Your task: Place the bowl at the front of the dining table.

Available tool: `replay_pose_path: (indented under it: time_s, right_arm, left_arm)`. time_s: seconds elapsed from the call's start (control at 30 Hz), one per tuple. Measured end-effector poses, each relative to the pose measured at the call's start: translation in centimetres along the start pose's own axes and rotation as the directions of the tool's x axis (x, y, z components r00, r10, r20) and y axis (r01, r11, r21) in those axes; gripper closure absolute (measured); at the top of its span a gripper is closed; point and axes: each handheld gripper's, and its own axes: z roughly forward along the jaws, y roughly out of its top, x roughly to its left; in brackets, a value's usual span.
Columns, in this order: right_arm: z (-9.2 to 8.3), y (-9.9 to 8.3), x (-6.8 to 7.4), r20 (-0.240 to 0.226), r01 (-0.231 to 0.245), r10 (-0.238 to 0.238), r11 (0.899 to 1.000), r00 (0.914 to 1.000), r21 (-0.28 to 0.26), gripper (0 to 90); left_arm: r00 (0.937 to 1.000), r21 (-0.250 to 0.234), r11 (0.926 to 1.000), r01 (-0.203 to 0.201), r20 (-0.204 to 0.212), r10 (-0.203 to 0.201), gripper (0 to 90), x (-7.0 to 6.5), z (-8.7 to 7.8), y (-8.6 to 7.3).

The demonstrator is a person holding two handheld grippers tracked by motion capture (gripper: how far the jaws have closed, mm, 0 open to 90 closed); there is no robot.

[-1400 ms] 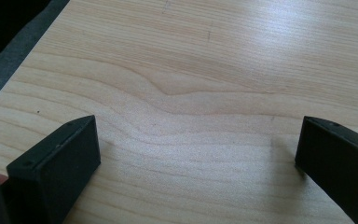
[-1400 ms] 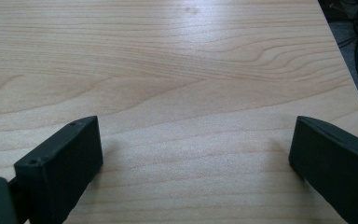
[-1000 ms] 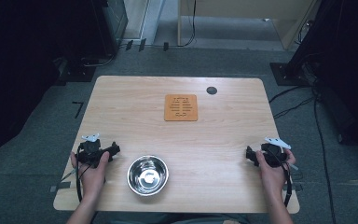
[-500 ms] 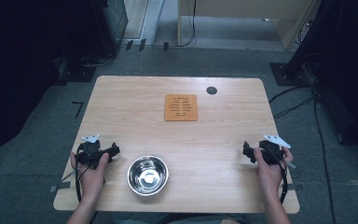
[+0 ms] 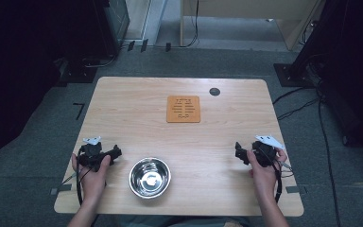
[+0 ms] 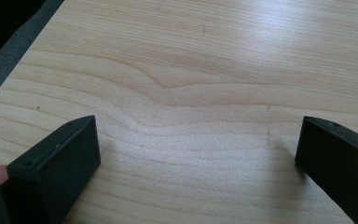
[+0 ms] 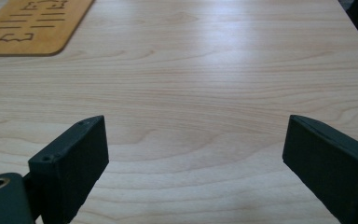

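Hands first: your left hand [image 5: 92, 172] rests on the near left part of the wooden table [image 5: 123, 113], holding the left gripper [image 5: 117, 152], and your right hand [image 5: 263, 171] sits on the near right part with the right gripper [image 5: 237, 150]. Both grippers are released, with the black jaws spread wide and only bare wood grain between them in each gripper view; neither grasps anything. You have the left gripper [image 6: 196, 154] low over the tabletop, and its view looks across pale wood toward a table edge at the upper left. Your right gripper [image 7: 196, 149] is likewise close above the table [image 7: 214, 70], looking toward the far side. Between your two hands, close to the near edge and just beside your left gripper, stands a shiny metal bowl [image 5: 150, 177], upright and apparently empty, well apart from your right gripper. Farther out, near the middle of the table, lies a flat orange-brown square mat [image 5: 183, 109] with cut slots; its corner shows at the upper left of the right gripper view [image 7: 32, 25]. Beyond the mat, toward the far edge, sits a small dark round disc [image 5: 214, 91] flush on the surface. Past the table you have grey floor, dark equipment and cables [image 5: 293, 106].
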Motion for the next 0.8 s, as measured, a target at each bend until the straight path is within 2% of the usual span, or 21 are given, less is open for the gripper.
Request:
replay_pose_path:
  time_s: [0.47, 0.63, 0.8]
  right_arm:
    - [0.5, 0.8, 3.6, -0.061, 0.064, -0.064, 0.998, 0.996, -0.001, 6.6]
    - [0.6, 1.2, 4.7, -0.079, 0.072, -0.073, 0.997, 0.9942, -0.006, 6.8]
    - [0.7, 1.6, 6.9, -0.118, 0.098, -0.098, 0.995, 0.9882, -0.012, 6.8]
  left_arm:
    - [0.9999, 0.0, 1.0, -0.009, 0.008, 0.009, 0.0, 0.0, 0.0, 0.0]
    - [0.9999, 0.0, 1.0, -0.01, 0.01, 0.01, 0.0, 0.0, 0.0, 0.0]
    - [0.9998, 0.001, 0.9999, -0.012, 0.013, 0.012, 0.0, -0.1, 0.0, 0.0]
